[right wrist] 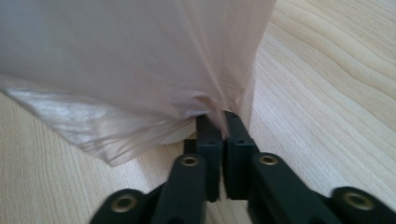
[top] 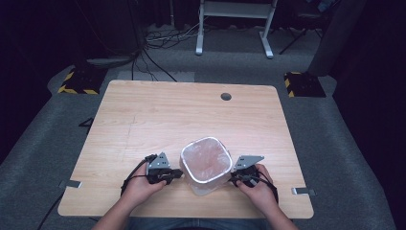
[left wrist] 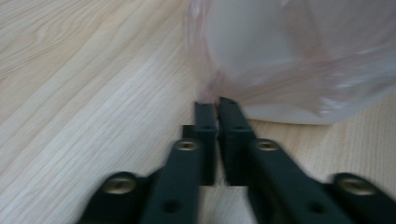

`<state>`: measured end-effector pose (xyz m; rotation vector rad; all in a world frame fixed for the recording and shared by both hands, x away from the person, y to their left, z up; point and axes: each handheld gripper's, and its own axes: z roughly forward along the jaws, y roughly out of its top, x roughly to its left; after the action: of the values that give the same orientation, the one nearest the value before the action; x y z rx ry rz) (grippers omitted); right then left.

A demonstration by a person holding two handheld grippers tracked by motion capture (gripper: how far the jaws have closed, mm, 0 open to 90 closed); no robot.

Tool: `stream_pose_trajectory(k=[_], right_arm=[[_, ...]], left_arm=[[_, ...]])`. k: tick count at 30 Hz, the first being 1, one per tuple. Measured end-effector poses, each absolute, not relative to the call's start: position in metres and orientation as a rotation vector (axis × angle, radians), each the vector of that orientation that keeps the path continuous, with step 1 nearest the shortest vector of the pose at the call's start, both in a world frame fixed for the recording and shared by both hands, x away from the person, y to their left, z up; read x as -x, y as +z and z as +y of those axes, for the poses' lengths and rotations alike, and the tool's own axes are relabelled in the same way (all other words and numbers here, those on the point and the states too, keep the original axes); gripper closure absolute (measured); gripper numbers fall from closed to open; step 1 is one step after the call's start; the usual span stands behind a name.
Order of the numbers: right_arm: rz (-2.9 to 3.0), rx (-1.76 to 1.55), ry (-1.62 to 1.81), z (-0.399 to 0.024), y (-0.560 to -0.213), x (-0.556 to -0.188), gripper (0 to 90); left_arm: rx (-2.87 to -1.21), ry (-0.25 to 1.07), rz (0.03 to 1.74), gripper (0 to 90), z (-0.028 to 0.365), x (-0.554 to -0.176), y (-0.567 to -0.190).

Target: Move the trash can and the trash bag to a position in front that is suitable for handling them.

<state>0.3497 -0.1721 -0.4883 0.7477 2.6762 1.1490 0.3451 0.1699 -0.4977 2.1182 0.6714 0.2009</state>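
1. Left gripper [top: 178, 174]: jaws nearly together, thin film of the plastic bag liner [left wrist: 299, 79] pinched at the tips, low on the bin's left side.
2. Right gripper [top: 233, 178]: same, jaws almost closed on the liner film, bin's right side.
3. White bin [top: 206, 165] stands upright between both grippers, near the table's front edge, liner folded over its rim.
4. Light wood table [top: 158, 115], round grommet hole [top: 226, 96] at the far edge.
5. Grey carpet, cables [top: 158, 40], white desk frame [top: 234, 19] behind; room dark.
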Motion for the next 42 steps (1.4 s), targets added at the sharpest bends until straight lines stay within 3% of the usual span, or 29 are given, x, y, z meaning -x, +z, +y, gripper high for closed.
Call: stream_pose_trajectory(k=[4, 8, 21, 32, 42], right_arm=[[2.631, -0.765, 1.226, -0.185, -0.477, -0.349, 52.1], [2.599, -0.759, 1.263, -0.199, -0.46, -0.345, 40.3], [2.525, -0.723, 1.353, -0.22, -0.401, -0.332, 31.5], [2.472, -0.746, 1.321, -0.188, -0.353, -0.353, 24.4], [2.595, -0.835, 1.115, -0.152, -0.352, -0.37, 24.4]], left_arm=[[-2.045, 0.239, 0.701, 52.1, 0.183, -0.341, -0.482], [-1.997, 0.296, 0.689, 42.3, 0.191, -0.335, -0.465], [-1.936, 0.37, 0.641, 34.7, 0.185, -0.311, -0.429], [-1.924, 0.407, 0.698, 34.1, 0.199, -0.309, -0.432], [-1.917, 0.418, 0.723, 34.1, 0.208, -0.313, -0.434]])
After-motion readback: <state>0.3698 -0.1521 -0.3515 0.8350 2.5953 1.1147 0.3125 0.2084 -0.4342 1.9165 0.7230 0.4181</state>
